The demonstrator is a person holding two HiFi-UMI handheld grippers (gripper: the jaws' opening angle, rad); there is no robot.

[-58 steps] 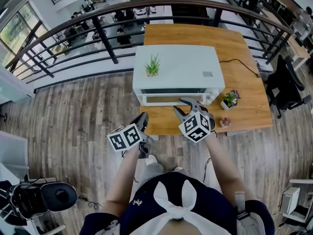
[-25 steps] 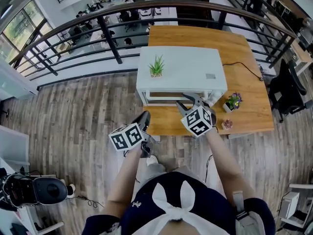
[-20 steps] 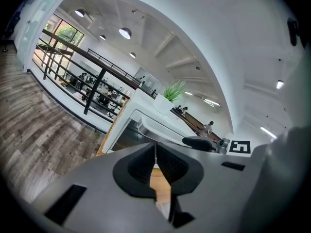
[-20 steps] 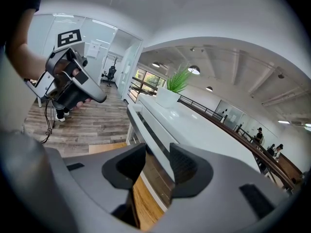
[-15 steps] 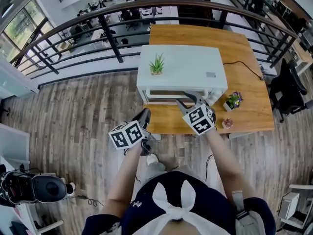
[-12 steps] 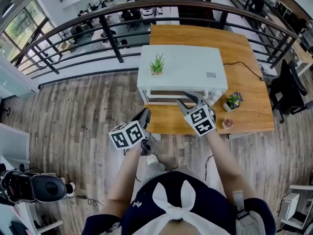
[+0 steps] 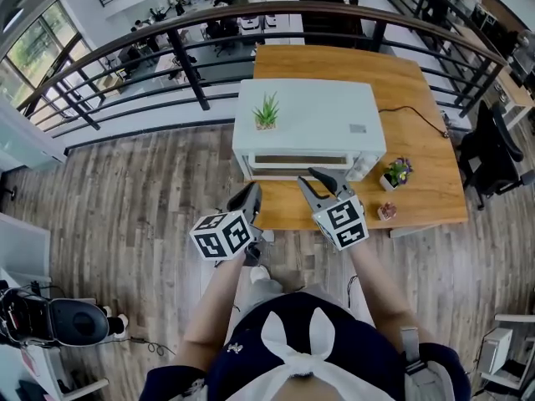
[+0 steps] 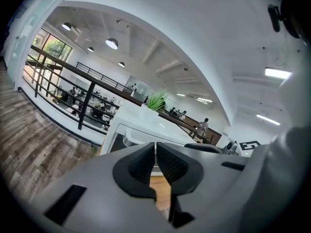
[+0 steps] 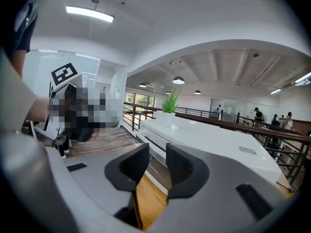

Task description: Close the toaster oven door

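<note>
The white toaster oven (image 7: 309, 124) stands on the wooden table (image 7: 418, 203) with its door (image 7: 297, 162) up against the front. My right gripper (image 7: 311, 180) hovers just in front of the door, not touching it. Its jaws have just been closing, a narrow gap is left and nothing is between them. In the right gripper view the right gripper (image 9: 158, 157) points along the oven (image 9: 214, 142). My left gripper (image 7: 250, 195) is shut and empty at the table's near edge, left of the oven. The left gripper view has the left gripper (image 8: 155, 149) before the oven front (image 8: 136, 132).
A small potted plant (image 7: 266, 112) sits on the oven's top. A little flower pot (image 7: 394, 172) and a smaller pot (image 7: 385, 210) stand on the table to the right. A black cord (image 7: 410, 107) runs behind. A dark railing (image 7: 184, 65) crosses beyond the table.
The oven door, hanging partly open earlier, now lies against the front. My right gripper has drawn back from the door toward me and its jaws are narrower. The left gripper rose slightly.
</note>
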